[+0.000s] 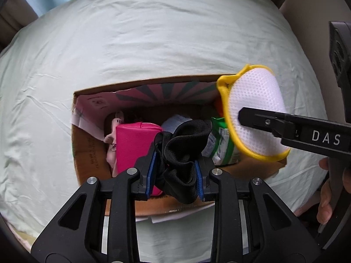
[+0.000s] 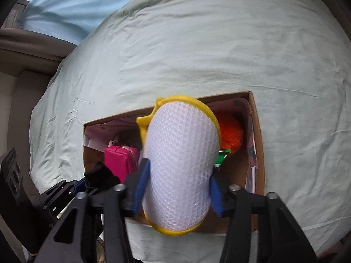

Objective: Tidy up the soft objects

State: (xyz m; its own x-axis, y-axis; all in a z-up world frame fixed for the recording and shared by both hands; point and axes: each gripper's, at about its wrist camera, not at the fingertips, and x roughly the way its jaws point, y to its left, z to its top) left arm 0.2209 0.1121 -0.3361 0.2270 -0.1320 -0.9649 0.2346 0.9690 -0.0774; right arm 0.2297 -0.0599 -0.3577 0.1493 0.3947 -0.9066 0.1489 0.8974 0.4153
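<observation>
An open cardboard box (image 1: 87, 151) (image 2: 258, 131) sits on the pale green bedsheet. My left gripper (image 1: 175, 175) is shut on a black sock (image 1: 182, 151) and holds it over the box's near side; the sock also shows in the right wrist view (image 2: 98, 175). My right gripper (image 2: 177, 186) is shut on a white mesh pouch with yellow trim (image 2: 182, 164) (image 1: 254, 109), held above the box's right half. Inside the box lie a pink zip pouch (image 1: 133, 144) (image 2: 120, 160), a green packet (image 1: 221, 142), an orange fluffy thing (image 2: 232, 135) and a pale blue soft item (image 1: 175, 122).
The pale green sheet (image 1: 153, 43) (image 2: 219, 43) spreads all around the box. A light blue pillow (image 2: 76, 6) lies at the far left edge. A beige bed frame (image 2: 22, 54) runs along the left. A hand (image 1: 329, 197) holds the right gripper's handle.
</observation>
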